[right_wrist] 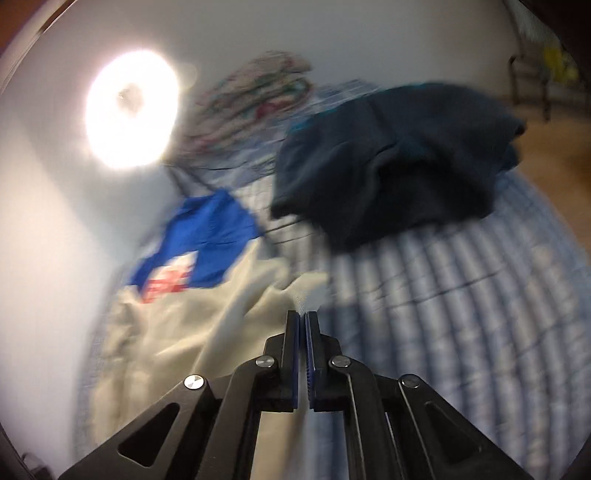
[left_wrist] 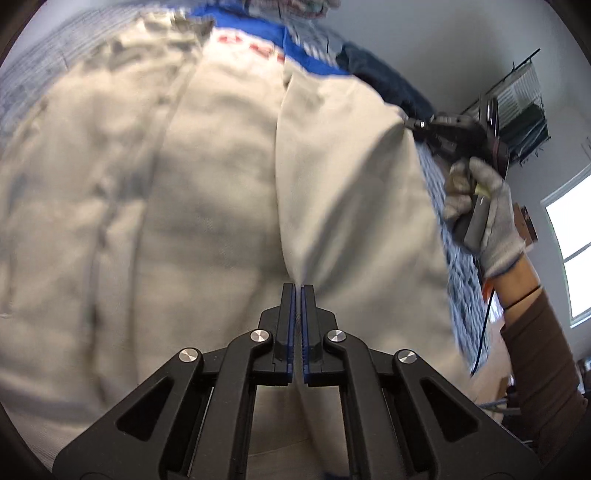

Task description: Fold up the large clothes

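Your beige garment [left_wrist: 229, 192] lies on the striped bed [right_wrist: 461, 288], its long axis running away from the left gripper [left_wrist: 297, 291] toward the blue cloth [left_wrist: 251, 29]. Both sets of fingers are pressed together, pinching beige fabric: right gripper [right_wrist: 305, 317] at a corner. The garment's near end is cut off; the right view is blurred.

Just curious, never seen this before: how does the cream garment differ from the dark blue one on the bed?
The cream garment is pale and spread out; the dark blue garment is nearly black and lies bunched in a heap. The cream garment is pinched by both the left hand-held gripper and the right hand-held gripper; the dark blue garment is untouched. Both lie on the striped bedcover.
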